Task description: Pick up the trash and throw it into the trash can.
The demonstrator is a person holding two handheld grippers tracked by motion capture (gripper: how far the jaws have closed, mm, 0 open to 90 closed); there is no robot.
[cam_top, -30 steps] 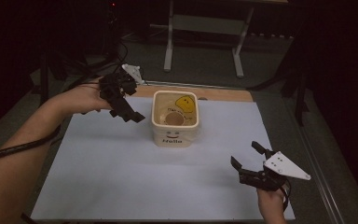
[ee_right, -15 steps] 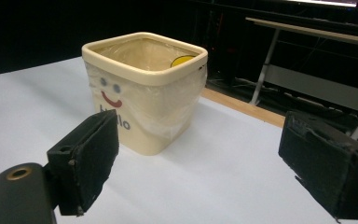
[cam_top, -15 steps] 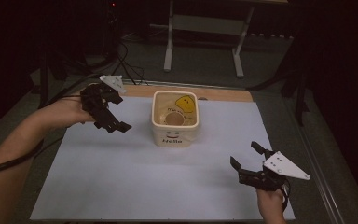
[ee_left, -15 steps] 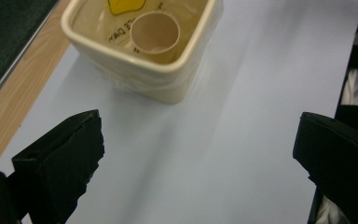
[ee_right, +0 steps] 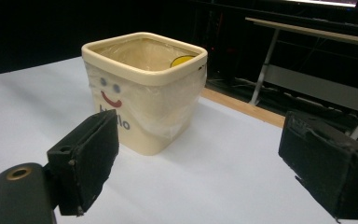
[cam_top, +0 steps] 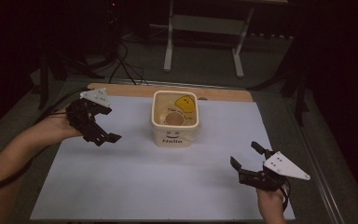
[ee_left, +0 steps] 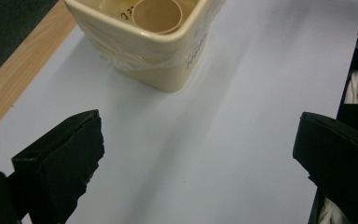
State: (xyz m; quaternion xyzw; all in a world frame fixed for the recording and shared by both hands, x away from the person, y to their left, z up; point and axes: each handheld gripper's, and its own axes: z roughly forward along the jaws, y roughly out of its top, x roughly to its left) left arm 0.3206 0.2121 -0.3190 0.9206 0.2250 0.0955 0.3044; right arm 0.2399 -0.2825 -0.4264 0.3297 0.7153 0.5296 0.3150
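A cream square bucket [cam_top: 175, 136] with a smiley face and "Hello" on its front stands on the white sheet [cam_top: 158, 182], lined with clear plastic. Inside it lie a brown roll of tape [cam_top: 174, 120] and a yellow shape [cam_top: 185, 102]. My left gripper [cam_top: 106, 139] hovers open to the bucket's left, jaws empty and wide apart. In the left gripper view the bucket [ee_left: 149, 51] and the roll [ee_left: 157, 15] sit ahead. My right gripper [cam_top: 247, 157] rests low at the front right, open and empty. The right gripper view faces the bucket [ee_right: 144, 93].
The white sheet covers a wooden tabletop [cam_top: 223, 94] whose far strip shows bare. Behind the table stands a metal frame [cam_top: 203, 28], and cables [cam_top: 121, 60] run over the dark floor. A raised edge [cam_top: 321, 186] runs along the table's right side.
My left gripper has pulled back from the bucket's far left rim, moving left and toward the front. The right gripper has stayed where it was.
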